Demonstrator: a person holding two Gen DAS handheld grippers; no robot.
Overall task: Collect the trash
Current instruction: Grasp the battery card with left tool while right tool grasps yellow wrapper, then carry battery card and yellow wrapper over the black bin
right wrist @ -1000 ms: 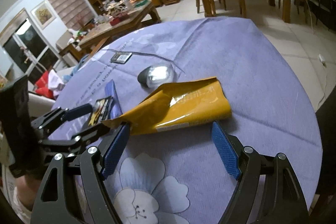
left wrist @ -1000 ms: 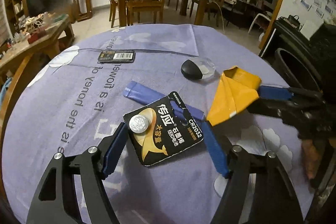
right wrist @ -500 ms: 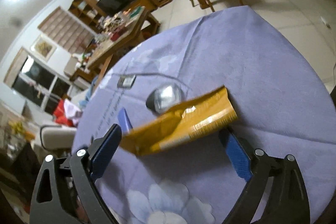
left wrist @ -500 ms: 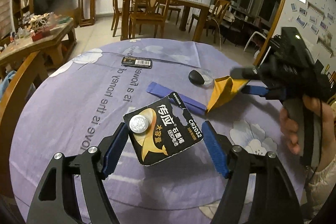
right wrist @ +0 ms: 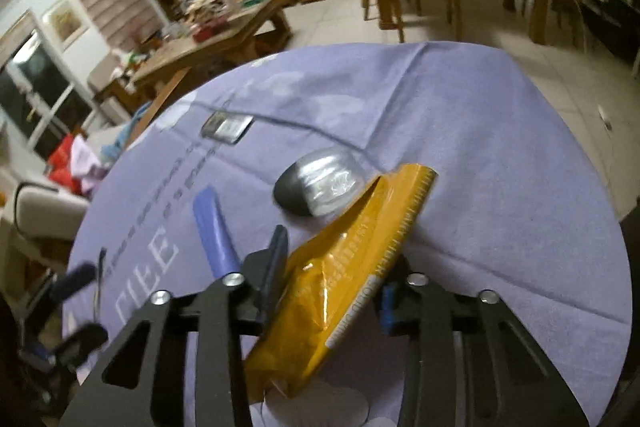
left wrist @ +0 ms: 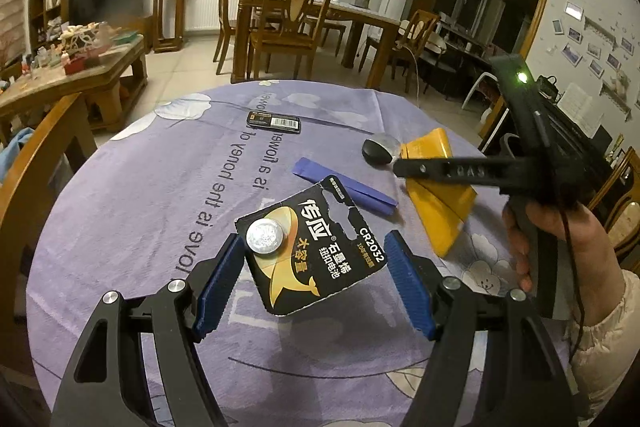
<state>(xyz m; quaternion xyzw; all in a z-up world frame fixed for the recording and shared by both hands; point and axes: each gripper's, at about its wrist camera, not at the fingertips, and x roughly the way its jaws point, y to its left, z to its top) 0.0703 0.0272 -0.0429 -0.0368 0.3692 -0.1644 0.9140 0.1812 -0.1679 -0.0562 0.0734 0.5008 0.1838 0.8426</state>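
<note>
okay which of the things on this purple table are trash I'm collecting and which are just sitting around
Trash for the job:
battery card, held in the left claw
yellow wrapper, between the right claw pads, which have just been closing
blue strip
clear blister shell
barcode card

Just there:
tablecloth
dining chairs

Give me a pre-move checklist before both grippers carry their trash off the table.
1. Left gripper shut on the black battery card: ok.
2. Right gripper, jaws just closing, shut on the yellow foil wrapper: ok.
3. Wrapper clear of the purple tablecloth: cannot tell.
4. Grippers apart: ok.
5. Table cleared: not ok; blue paper strip, black-and-clear blister shell and small black barcode pack remain.
</note>
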